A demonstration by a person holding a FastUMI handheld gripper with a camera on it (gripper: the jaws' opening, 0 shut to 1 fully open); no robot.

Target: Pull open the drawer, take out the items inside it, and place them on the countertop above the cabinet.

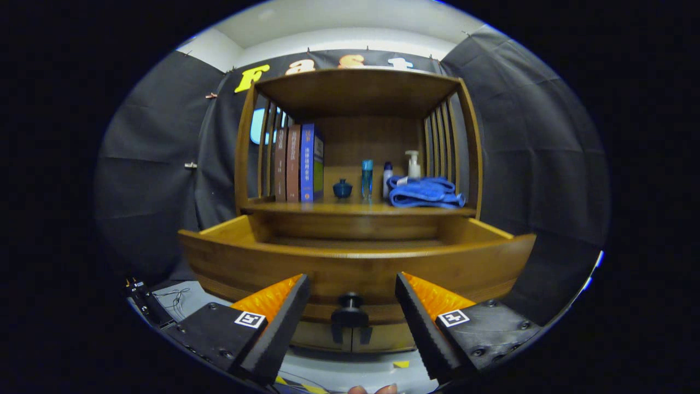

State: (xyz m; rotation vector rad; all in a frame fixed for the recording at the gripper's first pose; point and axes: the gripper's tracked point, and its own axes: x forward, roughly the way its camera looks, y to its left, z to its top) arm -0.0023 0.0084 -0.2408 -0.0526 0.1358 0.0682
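The drawer [355,257] stood pulled out below the bench [355,208], its long front running crosswise, its inside hidden from this low angle. The hand-held gripper [351,312] hung before that front, fingers spread apart, the knob [350,311] between them untouched. Reaching in would likely mean rising over the front.

No legible text, blue book [311,162] in the upper middle of the frame with spine print too small to read, gripper [350,306] fingers spread apart
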